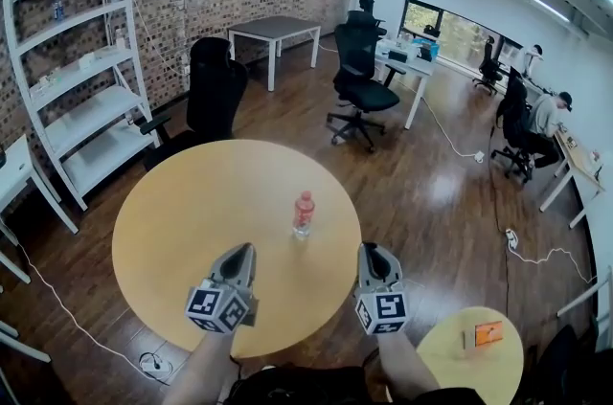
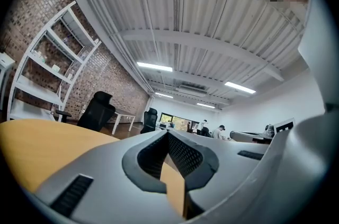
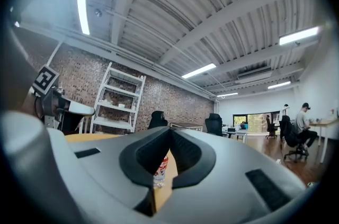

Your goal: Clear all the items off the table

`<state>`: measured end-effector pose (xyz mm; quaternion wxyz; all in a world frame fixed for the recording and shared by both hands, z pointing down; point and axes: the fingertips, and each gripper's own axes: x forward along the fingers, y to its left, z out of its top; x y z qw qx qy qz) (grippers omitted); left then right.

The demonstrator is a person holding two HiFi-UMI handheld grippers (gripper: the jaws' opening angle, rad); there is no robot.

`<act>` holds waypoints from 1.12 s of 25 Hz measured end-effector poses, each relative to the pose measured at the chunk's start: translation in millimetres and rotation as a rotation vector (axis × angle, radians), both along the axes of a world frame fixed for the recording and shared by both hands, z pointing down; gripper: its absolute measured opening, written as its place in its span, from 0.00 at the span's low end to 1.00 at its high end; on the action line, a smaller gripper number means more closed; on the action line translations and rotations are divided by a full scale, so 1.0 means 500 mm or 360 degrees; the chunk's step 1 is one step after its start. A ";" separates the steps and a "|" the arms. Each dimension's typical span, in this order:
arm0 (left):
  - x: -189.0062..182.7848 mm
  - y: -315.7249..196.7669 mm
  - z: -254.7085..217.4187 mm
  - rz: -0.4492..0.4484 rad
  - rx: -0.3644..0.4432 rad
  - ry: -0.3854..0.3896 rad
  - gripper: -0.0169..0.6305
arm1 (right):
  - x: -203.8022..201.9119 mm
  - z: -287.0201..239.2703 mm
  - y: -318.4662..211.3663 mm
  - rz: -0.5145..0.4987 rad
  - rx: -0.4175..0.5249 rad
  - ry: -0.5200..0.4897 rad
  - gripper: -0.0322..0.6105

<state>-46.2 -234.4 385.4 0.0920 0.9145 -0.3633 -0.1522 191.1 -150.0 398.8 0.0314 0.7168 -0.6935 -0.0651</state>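
Bottle [image 1: 303, 213] is seen upright on round table [image 1: 182, 231]; left gripper [image 1: 241, 252] and right gripper [image 1: 372, 252] are clenched, empty; jaws should be opened before its middle is approached.

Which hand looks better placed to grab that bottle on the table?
Right, probably: the right gripper points straight at the bottle, which shows just beyond its shut jaws; the left gripper aims wide of it.

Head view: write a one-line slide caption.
Left gripper and right gripper, both shut, face a bottle upright on the round table.
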 end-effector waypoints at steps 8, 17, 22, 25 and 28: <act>0.086 -0.001 -0.002 0.0213 0.0001 0.0014 0.03 | 0.029 0.010 0.041 0.0161 -0.0036 0.0061 0.06; 0.293 0.049 0.011 0.0665 -0.0068 0.0027 0.03 | 0.210 0.002 0.254 0.0763 -0.0064 -0.0003 0.06; 0.471 0.150 0.003 0.0968 -0.0036 0.0033 0.03 | 0.300 -0.012 0.431 0.1073 0.0004 -0.0012 0.06; 0.586 0.267 0.002 0.1188 0.0002 0.0026 0.03 | 0.355 -0.006 0.576 0.1284 0.0043 -0.0011 0.06; 0.699 0.410 0.013 0.1384 0.0047 -0.0027 0.03 | 0.405 0.009 0.741 0.1481 0.0060 -0.0038 0.06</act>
